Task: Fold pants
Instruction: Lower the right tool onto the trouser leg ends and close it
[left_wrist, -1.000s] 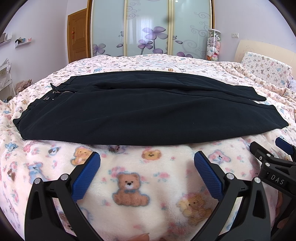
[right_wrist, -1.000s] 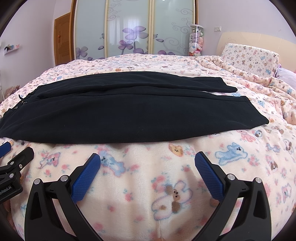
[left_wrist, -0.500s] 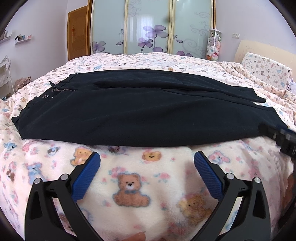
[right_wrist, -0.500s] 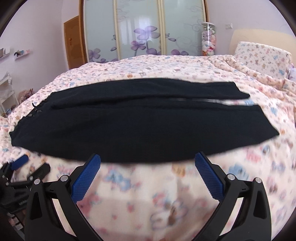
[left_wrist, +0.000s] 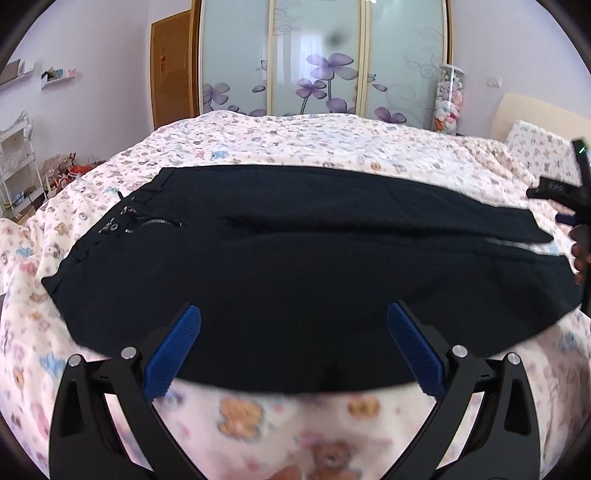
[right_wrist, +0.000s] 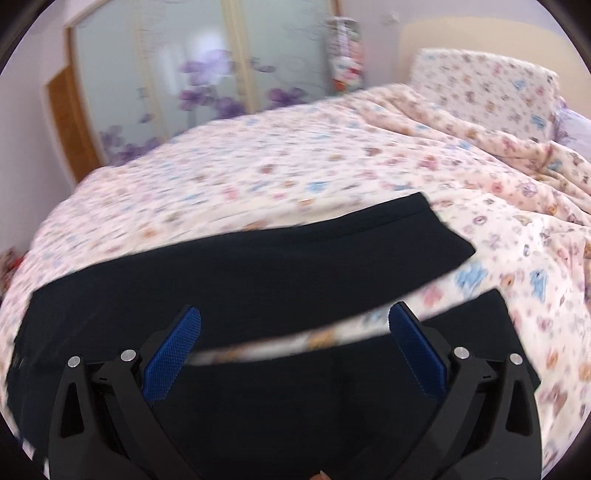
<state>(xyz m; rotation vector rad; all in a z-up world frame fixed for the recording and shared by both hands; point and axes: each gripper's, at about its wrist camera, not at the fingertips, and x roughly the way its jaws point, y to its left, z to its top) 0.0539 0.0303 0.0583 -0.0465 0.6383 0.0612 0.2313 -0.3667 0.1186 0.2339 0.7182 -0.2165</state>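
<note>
Both grippers moved over pants (left_wrist: 295, 266), right gripper (right_wrist: 293, 343) spread, blanket (right_wrist: 295, 177) beneath

We saw bright, even daylight; motion blur smeared the right wrist view heavily, and fisheye distortion darkened both frames' corners.

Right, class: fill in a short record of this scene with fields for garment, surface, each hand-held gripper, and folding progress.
garment: dark pants, spread flat, zipper end to the left
legs: hem ends apart, a strip of blanket showing between them in the right wrist view
surface: teddy-bear blanket on a bed
left hand-held gripper: open, over the near edge of the pants
right hand-held gripper: open, over the leg hems
progress: no fold visible yet
</note>
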